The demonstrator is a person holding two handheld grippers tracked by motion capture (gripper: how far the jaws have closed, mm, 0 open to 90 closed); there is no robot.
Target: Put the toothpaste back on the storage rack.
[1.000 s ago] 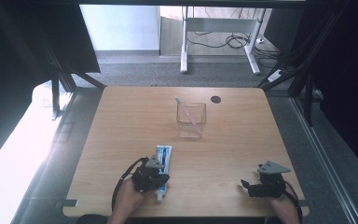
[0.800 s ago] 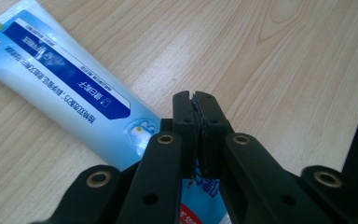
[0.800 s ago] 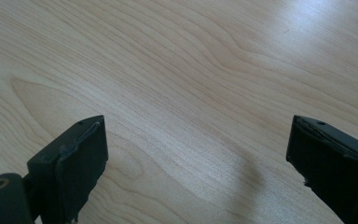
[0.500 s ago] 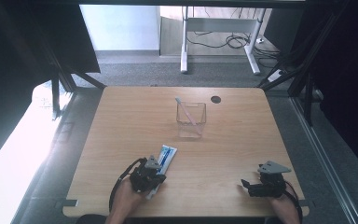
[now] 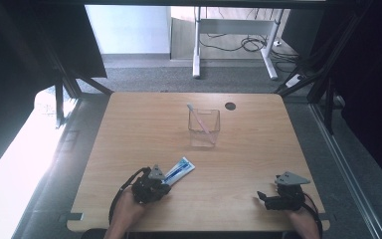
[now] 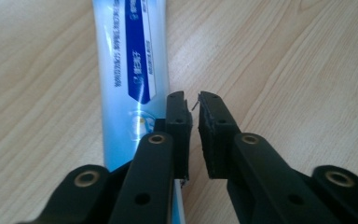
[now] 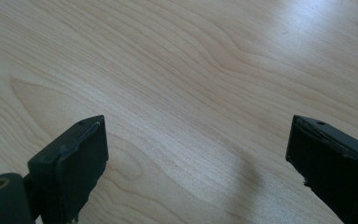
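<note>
A white and blue toothpaste tube (image 5: 180,169) lies flat on the wooden table (image 5: 139,129), slanting up to the right from my left gripper (image 5: 162,181). In the left gripper view the tube (image 6: 130,56) runs under the left jaw, and the left gripper (image 6: 193,105) is shut to a thin slit. Its jaws sit over the tube's right edge, and wood shows in the slit. My right gripper (image 5: 261,197) rests near the front right edge and points left. The right gripper (image 7: 196,140) is wide open over bare wood.
A clear square holder (image 5: 204,130) with a pink toothbrush (image 5: 198,116) leaning in it stands at the table's middle back. A round cable hole (image 5: 230,106) lies beyond it. Dark frame posts stand at both sides, and the table edge is close behind both hands.
The toothpaste tube has swung from pointing straight away to slanting right, and the left gripper has shifted slightly left. The right gripper has stayed put.
</note>
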